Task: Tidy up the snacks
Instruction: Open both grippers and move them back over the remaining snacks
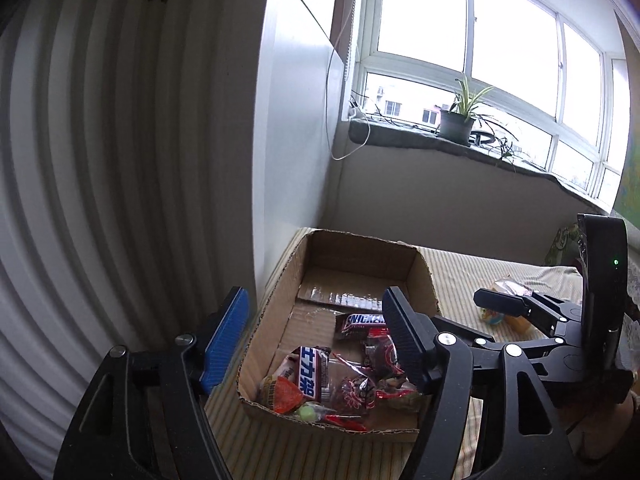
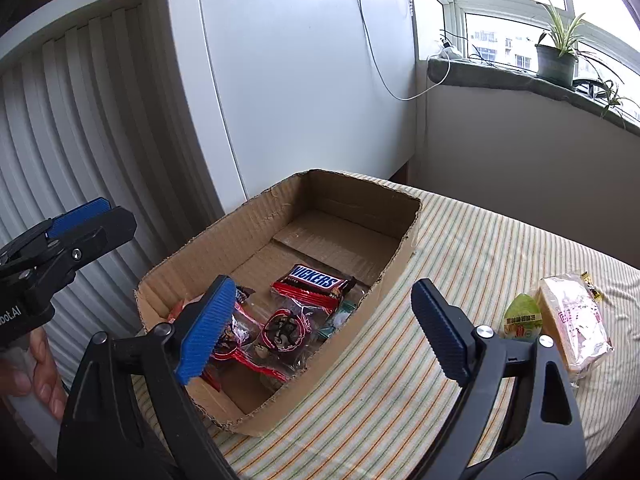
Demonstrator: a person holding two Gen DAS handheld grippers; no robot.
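A shallow cardboard box (image 1: 360, 246) (image 2: 360, 190) lies on a striped cloth. Its near end holds several wrapped snacks, among them a Snickers bar (image 1: 360, 321) (image 2: 316, 280) and red-wrapped sweets (image 2: 280, 332). My left gripper (image 1: 316, 336) hangs open over the box's near left part with nothing between its pads. Over the box's near right rim my right gripper (image 2: 324, 328) is open too and empty. On the cloth to the right of the box lie a wrapped cake slice (image 2: 572, 320) (image 1: 510, 288) and a green jelly cup (image 2: 520, 320).
A ribbed white panel (image 2: 80, 120) and a white cabinet side (image 2: 300, 80) stand close behind the box on the left. A windowsill with a potted plant (image 1: 456, 120) runs along the back. A white cable (image 2: 384, 76) hangs there. A hand (image 2: 44, 372) holds the left gripper.
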